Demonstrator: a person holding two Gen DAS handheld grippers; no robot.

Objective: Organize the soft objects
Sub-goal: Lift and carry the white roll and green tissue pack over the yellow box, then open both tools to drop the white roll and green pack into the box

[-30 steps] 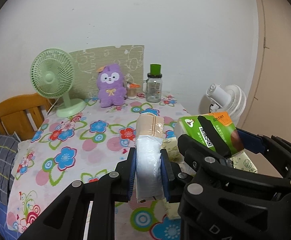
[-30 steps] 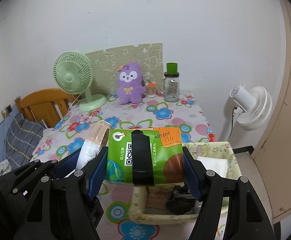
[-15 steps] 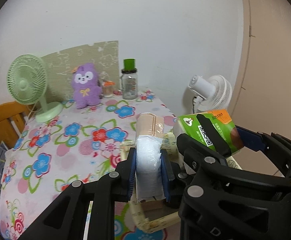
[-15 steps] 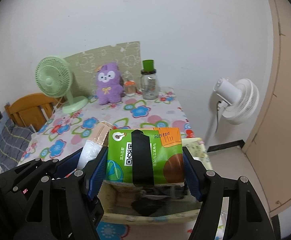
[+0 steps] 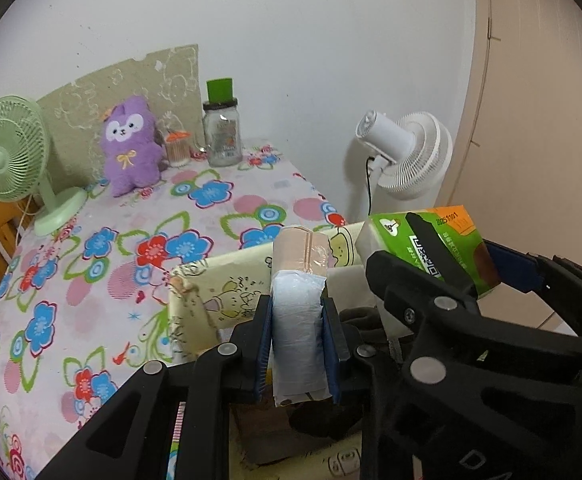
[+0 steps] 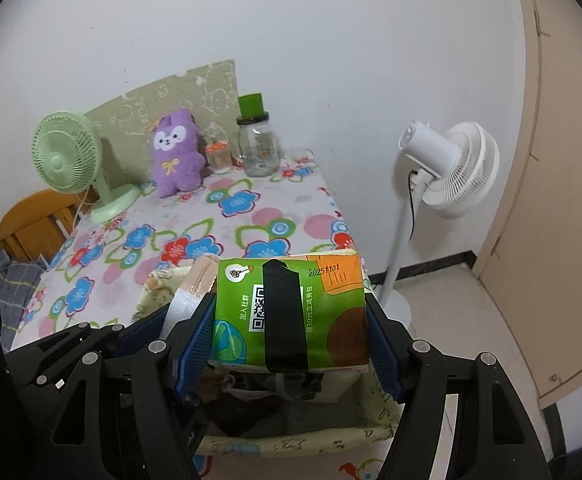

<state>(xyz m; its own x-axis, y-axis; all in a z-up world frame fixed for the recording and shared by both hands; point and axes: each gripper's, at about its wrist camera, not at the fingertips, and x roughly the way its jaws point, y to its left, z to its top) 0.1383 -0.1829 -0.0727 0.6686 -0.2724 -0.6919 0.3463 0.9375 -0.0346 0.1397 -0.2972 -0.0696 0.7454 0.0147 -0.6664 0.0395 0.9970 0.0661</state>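
White wall is filling the background, and a flowered worktop (image 5: pixel 139 240) is running back to it — a green desk fan (image 5: pixel 9 160), a purple plush toy (image 5: pixel 131 148), a small orange-lidded jar (image 5: pixel 178 148) and a green-capped glass jar (image 5: pixel 222 136) are lining the far edge. Beyond the worktop's right edge a white standing fan (image 6: pixel 451 168) is standing on the floor, near a beige door (image 6: pixel 563 200).

At the near right corner of the worktop a pale yellow fabric basket (image 5: pixel 211 292) is sitting open-topped, dark items lying in it. The left claw (image 5: pixel 298 344) is pinching a slim white-and-tan packet (image 5: pixel 297 320) upright, blue pads pressing both sides, the packet's tan top rising above the basket's far rim. Just to its right the right claw (image 6: pixel 291 340) is clamping a green tissue pack (image 6: pixel 291 316) by its two ends, holding it level over the basket's open mouth — a black band is crossing its middle. The two claws are crowding each other, nearly touching, while the middle of the worktop to the left is lying open.
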